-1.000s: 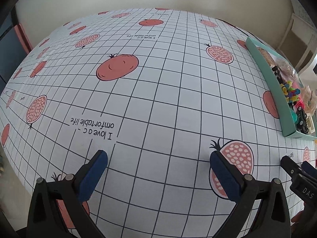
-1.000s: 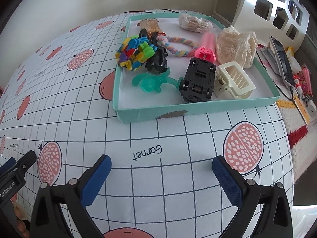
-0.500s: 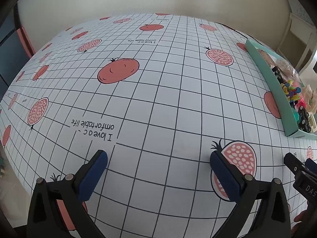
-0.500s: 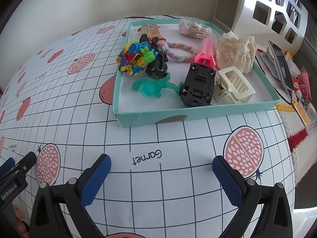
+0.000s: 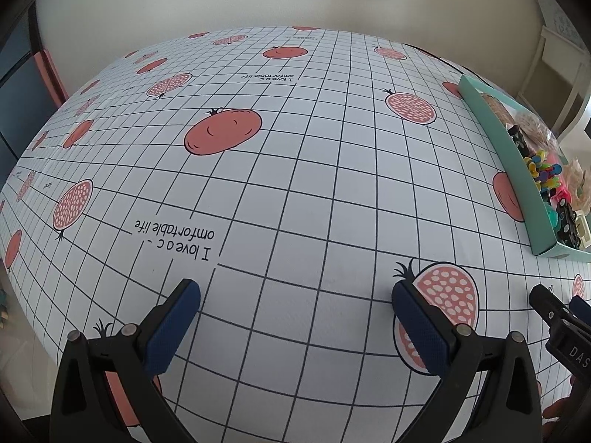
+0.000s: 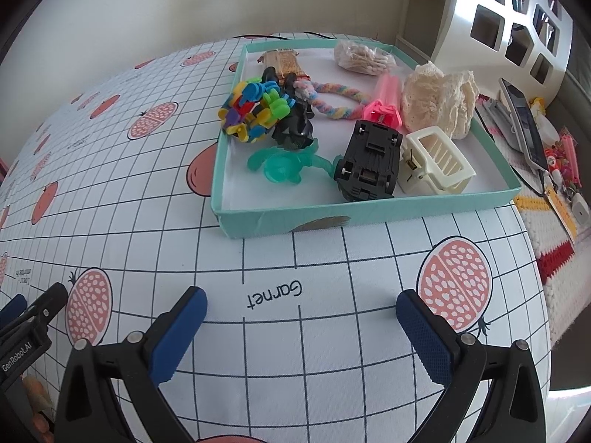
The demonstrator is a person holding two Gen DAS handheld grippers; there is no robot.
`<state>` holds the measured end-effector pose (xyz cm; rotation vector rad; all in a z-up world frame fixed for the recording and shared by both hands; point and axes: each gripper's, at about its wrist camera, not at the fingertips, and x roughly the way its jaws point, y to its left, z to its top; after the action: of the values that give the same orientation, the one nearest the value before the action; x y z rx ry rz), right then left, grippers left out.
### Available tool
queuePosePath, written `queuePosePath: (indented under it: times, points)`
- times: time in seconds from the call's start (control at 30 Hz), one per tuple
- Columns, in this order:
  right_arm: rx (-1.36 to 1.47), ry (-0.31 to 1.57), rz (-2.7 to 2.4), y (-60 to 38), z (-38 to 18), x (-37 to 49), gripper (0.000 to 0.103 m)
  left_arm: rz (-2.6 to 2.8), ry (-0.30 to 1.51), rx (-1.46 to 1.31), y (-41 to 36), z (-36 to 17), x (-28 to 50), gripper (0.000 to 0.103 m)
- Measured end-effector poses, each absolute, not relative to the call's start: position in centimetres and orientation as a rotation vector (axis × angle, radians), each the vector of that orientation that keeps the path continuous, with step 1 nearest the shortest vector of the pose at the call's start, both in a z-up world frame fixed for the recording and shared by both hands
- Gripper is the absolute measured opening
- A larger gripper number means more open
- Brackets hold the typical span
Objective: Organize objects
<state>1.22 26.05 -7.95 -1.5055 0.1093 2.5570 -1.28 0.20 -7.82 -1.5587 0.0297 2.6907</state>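
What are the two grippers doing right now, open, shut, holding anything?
Left gripper: open, empty, above the grid-patterned tablecloth.
Right gripper: open, empty, short of the shallow teal cardboard tray.

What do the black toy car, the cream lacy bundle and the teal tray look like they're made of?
Black toy car: hard molded plastic, matte; it lies upside down, showing a ribbed chassis and small wheels.
Cream lacy bundle: soft crocheted or knitted yarn, judging by its open looped texture and slumped folds.
Teal tray: probably printed cardboard; thin flat walls with a crease near the front corner.
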Motion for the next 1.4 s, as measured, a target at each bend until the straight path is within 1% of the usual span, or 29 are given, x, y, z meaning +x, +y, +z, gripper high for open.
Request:
queuePosePath:
  times: [1.4]
  points:
    - [-1.51, 0.107, 2.56, 26.38, -7.99, 0.91, 0.103, 2.688, 0.032, -1.559, 0.25, -7.85, -1.25, 0.103]
